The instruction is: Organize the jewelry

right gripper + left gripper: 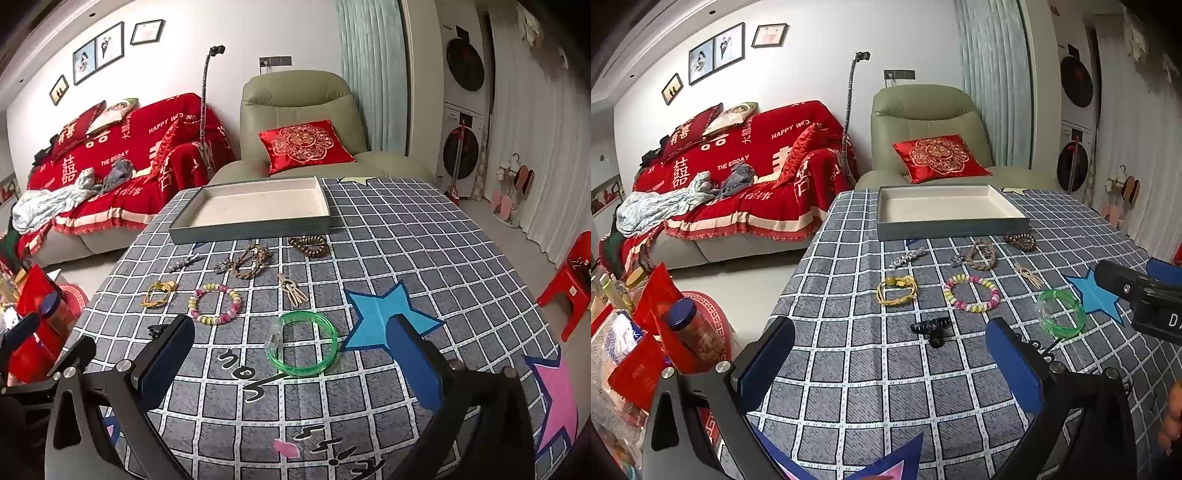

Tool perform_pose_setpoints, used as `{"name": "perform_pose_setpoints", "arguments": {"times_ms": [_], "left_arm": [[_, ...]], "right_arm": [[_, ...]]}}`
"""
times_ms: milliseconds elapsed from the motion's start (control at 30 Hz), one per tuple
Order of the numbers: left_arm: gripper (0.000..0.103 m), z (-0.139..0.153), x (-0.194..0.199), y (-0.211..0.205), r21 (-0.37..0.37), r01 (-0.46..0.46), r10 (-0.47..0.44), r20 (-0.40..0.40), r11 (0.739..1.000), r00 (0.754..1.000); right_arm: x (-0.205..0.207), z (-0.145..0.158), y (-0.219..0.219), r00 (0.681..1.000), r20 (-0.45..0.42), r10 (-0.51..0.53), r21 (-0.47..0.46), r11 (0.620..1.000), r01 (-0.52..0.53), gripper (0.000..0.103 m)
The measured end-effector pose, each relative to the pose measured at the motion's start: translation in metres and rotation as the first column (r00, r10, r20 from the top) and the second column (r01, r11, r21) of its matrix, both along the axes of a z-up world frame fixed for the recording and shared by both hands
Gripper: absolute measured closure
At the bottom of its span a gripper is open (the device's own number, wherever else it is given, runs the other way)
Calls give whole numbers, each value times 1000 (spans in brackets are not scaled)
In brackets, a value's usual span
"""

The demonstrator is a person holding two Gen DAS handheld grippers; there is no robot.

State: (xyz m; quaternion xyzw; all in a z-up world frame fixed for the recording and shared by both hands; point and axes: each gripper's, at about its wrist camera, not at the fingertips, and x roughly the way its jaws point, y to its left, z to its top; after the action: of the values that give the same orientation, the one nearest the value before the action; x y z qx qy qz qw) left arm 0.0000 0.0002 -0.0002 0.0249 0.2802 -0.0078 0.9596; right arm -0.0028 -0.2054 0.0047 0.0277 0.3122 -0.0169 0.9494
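Left gripper (890, 365): jaws spread, holding nothing, above the checked tablecloth (849, 387). Right gripper (291, 365): jaws spread, holding nothing. The green bangle (303, 343) lies between its fingers at 12 o'clock. The beaded bracelet (216, 302) lies at 11 o'clock from the bangle. The tray (251, 225) sits at 12 o'clock, beyond the jewelry.

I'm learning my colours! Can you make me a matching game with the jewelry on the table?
Things:
1. bangle
2. hair claw
3. beaded bracelet
4. cord bracelet

Colours:
A. black
B. pink and yellow-green
C. clear green
D. yellow

Pairs: 1-C, 2-A, 3-B, 4-D
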Motion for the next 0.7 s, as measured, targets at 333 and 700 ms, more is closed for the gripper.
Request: {"name": "perform_pose_setpoints", "arguments": {"times_ms": [333, 700], "left_arm": [[0, -9, 8, 2, -11, 4, -5, -102, 1000, 995], [0, -12, 4, 3, -23, -6, 3, -108, 1000, 994]], "right_arm": [[-4, 1, 0, 1000, -3, -4, 21, 1000, 4, 0], [-2, -2, 1, 1000, -10, 11, 23, 1000, -11, 0]]}}
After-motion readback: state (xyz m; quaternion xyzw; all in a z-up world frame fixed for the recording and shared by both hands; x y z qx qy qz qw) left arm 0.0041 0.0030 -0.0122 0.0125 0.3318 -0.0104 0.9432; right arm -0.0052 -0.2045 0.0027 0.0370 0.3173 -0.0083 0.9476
